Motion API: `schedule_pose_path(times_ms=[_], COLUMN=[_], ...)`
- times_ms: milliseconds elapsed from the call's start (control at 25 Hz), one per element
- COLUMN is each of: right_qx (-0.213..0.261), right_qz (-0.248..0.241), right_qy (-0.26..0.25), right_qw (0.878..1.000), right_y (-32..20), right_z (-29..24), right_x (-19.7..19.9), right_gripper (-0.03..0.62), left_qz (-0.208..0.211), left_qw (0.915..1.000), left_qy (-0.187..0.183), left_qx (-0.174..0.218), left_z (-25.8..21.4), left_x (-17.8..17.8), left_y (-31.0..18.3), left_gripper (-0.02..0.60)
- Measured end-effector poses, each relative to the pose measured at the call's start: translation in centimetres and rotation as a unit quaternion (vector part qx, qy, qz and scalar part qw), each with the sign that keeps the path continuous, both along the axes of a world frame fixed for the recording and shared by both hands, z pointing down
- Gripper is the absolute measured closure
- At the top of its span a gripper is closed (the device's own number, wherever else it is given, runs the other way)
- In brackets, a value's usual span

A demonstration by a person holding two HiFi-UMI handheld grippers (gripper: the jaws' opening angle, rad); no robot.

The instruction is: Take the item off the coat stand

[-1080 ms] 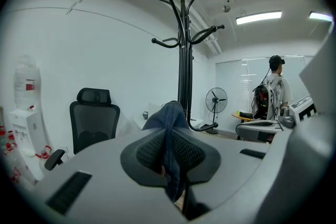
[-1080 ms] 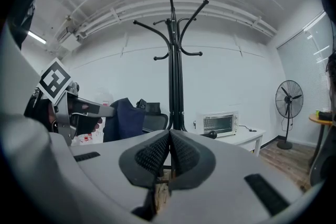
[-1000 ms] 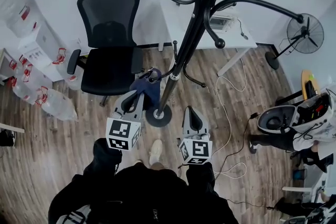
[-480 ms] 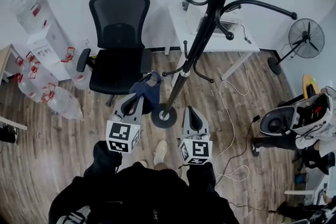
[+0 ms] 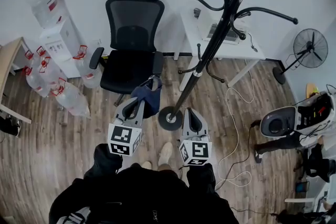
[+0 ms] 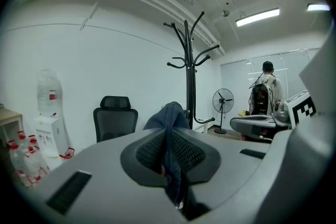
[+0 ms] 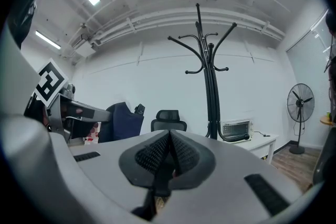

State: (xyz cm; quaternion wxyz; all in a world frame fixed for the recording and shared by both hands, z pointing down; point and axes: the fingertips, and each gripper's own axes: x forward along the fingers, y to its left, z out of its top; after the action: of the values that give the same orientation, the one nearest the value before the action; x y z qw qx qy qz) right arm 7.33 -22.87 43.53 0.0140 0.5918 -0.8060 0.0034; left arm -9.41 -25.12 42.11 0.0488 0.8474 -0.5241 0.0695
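The black coat stand [image 5: 210, 55] rises from its round base [image 5: 169, 118] on the wood floor, and its hooks are bare. My left gripper [image 5: 140, 104] is shut on a dark blue fabric item [image 5: 149, 96] that hangs clear of the stand, just left of the base. In the left gripper view the blue cloth [image 6: 168, 115] is pinched between the pads, with the stand [image 6: 189, 76] behind it. My right gripper [image 5: 190, 114] is shut on nothing, just right of the base. The right gripper view shows the stand [image 7: 210, 78] ahead and the blue item [image 7: 124, 121] at its left.
A black office chair [image 5: 131, 44] stands behind the item. Water bottles and a dispenser [image 5: 58, 44] are at the left. A white desk [image 5: 226, 44], a fan [image 5: 311, 50] and a cable [image 5: 233, 128] on the floor lie to the right. A person with a backpack [image 6: 263, 96] stands far off.
The stand and chair have slid right and farther off in the head view. Both grippers keep their places, the left still shut on the blue item.
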Motion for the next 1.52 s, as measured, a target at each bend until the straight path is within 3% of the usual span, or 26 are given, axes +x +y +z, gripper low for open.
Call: schedule_pose_path(times_ms=[680,1520], right_qx=[0.008,0.007], right_qz=[-0.06,-0.055], right_qy=[-0.005,0.0], right_qw=[0.998,0.998], right_y=[4.5,5.6], right_z=[-0.5,-0.6], right_x=[-8.1,-6.3], right_gripper=[0.579,0.579], left_qz=[-0.055,-0.046], left_qw=[0.9984,0.9989], left_qy=[-0.01,-0.009], left_qx=[-0.007,-0.004], left_z=[0.5,0.3], left_x=[-7.8,-5.9], left_y=[7.1,8.0], left_gripper=[0.543,0.543])
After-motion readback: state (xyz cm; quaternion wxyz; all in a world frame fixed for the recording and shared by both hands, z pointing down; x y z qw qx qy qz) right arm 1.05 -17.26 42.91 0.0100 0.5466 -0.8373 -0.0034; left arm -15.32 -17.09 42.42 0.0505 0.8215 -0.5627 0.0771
